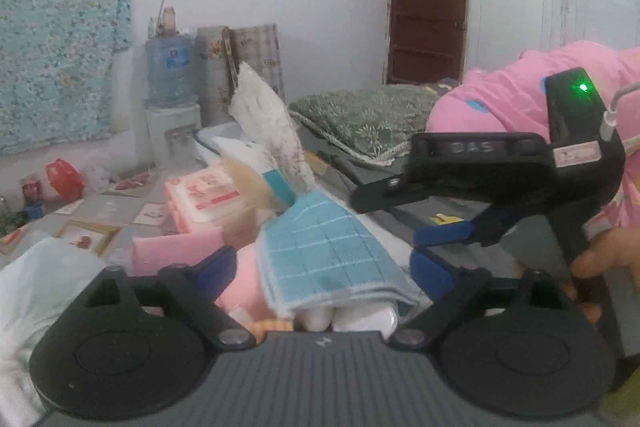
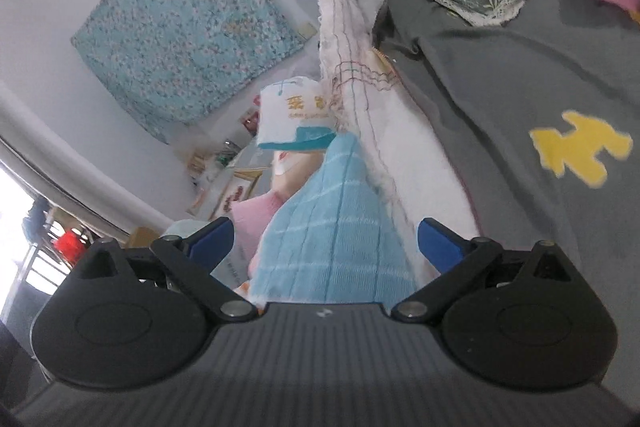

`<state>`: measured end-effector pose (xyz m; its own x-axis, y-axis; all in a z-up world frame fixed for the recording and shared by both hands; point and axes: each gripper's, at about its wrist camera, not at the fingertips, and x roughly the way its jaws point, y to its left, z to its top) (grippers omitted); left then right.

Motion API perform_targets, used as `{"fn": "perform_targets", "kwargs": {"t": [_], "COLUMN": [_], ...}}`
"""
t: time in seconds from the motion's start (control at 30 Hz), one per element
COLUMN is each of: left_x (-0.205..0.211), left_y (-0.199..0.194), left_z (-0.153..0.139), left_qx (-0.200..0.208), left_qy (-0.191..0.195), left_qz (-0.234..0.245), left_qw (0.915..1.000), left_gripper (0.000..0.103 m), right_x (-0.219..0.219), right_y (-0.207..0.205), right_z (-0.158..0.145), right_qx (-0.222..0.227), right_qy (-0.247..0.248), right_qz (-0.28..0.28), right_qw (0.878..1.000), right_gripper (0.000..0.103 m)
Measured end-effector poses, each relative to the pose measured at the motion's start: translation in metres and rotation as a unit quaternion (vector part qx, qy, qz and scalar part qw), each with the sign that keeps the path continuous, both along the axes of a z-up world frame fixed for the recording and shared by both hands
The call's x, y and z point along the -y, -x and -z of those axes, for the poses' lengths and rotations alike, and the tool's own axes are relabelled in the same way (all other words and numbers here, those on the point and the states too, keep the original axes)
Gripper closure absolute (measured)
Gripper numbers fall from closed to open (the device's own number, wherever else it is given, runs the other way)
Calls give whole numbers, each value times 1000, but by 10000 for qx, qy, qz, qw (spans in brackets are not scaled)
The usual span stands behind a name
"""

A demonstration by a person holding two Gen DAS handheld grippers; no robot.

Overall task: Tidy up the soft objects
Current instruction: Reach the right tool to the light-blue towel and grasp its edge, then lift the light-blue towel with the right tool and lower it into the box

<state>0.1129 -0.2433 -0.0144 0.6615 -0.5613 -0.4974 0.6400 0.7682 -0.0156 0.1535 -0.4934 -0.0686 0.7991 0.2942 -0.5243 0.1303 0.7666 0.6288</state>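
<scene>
Left gripper [image 1: 324, 263]: jaws spread wide, blue pads either side of the blue checked cloth [image 1: 324, 251], not pressing it.
Right gripper [image 2: 324, 241]: jaws spread, same cloth [image 2: 332, 227] between them, no contact evident.
Cloth: folded, on top of the soft pile at the grey bed's [image 2: 520, 75] edge.
Pink sponge [image 1: 176, 251]: just beside the cloth.

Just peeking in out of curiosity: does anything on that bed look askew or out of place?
Yes. The blue checked cloth lies crooked over a jumbled heap, its folded edge sagging. Behind it a white quilted cloth sticks up on end instead of lying flat.
</scene>
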Motion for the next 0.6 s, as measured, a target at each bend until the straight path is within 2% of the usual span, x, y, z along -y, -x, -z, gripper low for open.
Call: {"fn": "perform_targets", "kwargs": {"t": [0.03,0.1,0.2,0.23,0.3,0.33,0.37,0.43,0.53,0.6], "left_x": [4,11,20,21,22,22,22,20,19,19], "left_y": [-5,-18,-35,-38,-41,-41,-41,-40,-36,-34], "left_z": [2,8,21,23,28,30,31,31,25,20], "left_qx": [-80,-319,-694,-773,-884,-897,-882,-872,-860,-791], "left_qy": [-4,18,-55,-57,-26,-4,10,47,143,254], "left_qz": [27,61,69,75,99,115,125,152,215,272], "left_qw": [10000,9995,9975,9970,9960,9959,9960,9961,9960,9962], "left_gripper": [16,26,35,35,35,35,34,32,24,16], "right_x": [0,-1,-3,-4,-7,-8,-8,-5,1,2], "right_y": [-7,-17,-33,-37,-42,-44,-43,-42,-35,-25], "right_z": [3,6,16,19,23,24,26,29,28,22], "right_qx": [-39,-125,-290,-343,-331,-286,-261,-197,-53,176], "right_qy": [16,115,198,208,344,395,368,269,63,-39], "right_qz": [-53,-88,-178,-204,-259,-297,-338,-351,-215,-197], "right_qw": [10000,9998,9992,9990,9985,9984,9984,9988,9997,9996], "right_gripper": [4,7,17,25,46,64,75,83,87,88]}}
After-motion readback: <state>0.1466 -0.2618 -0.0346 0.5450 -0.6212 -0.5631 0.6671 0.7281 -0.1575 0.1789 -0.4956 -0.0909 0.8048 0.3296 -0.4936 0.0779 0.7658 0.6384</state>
